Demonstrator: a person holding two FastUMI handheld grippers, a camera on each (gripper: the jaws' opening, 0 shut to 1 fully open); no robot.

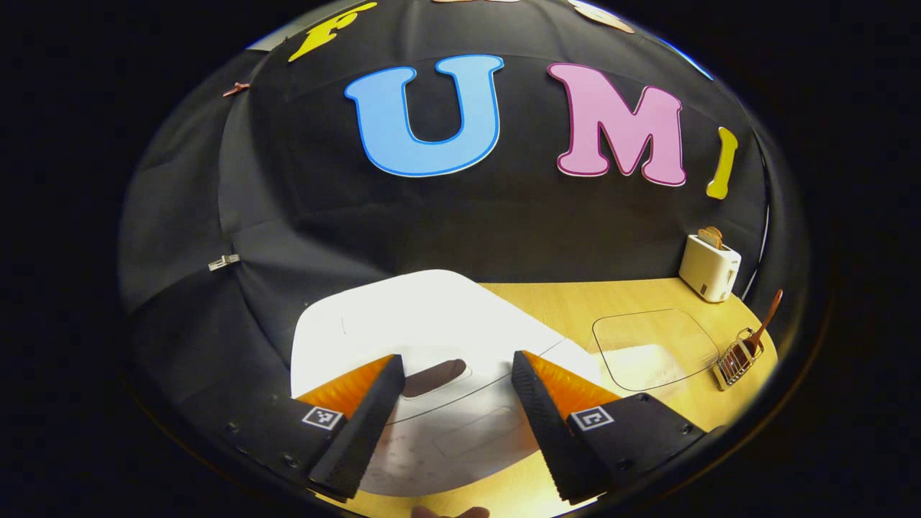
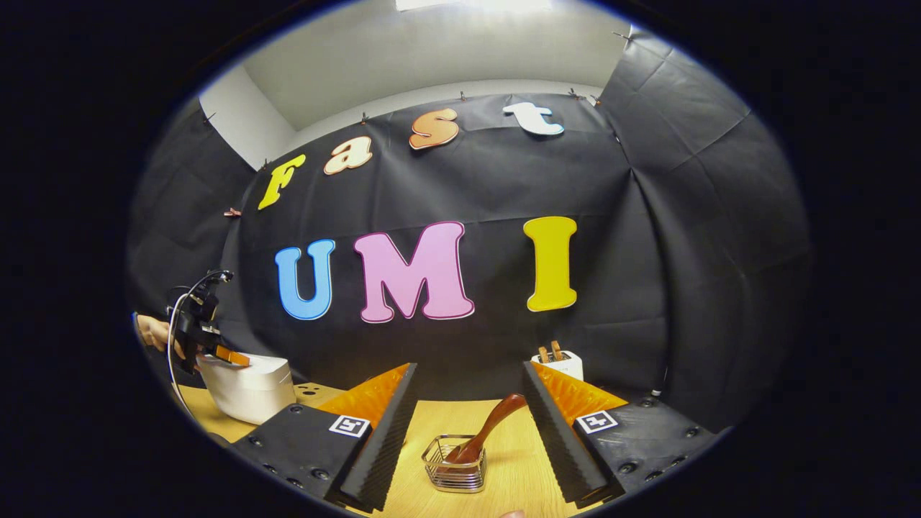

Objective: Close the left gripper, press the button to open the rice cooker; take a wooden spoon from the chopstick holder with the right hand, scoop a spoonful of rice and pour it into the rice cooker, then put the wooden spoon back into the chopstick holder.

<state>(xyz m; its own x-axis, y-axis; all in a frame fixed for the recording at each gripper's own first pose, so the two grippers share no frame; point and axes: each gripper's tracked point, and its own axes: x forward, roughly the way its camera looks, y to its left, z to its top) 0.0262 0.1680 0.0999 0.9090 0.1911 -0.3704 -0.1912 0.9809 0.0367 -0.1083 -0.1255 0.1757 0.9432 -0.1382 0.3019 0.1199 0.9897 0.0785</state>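
Both grippers' jaws spread wide: left gripper [image 1: 453, 424] over closed rice cooker [image 1: 432, 324], right gripper [image 2: 471, 439] before wooden spoon [image 2: 489, 428] in chopstick holder [image 2: 453, 471].

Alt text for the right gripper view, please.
The right gripper, open, faces a wooden spoon leaning in a wire chopstick holder on a wooden table. Far left, the left gripper sits atop a white rice cooker.

One rice cooker [image 1: 432, 338]; one wooden spoon [image 2: 486, 435]; one chopstick holder [image 2: 453, 471]; one toaster [image 1: 709, 267]
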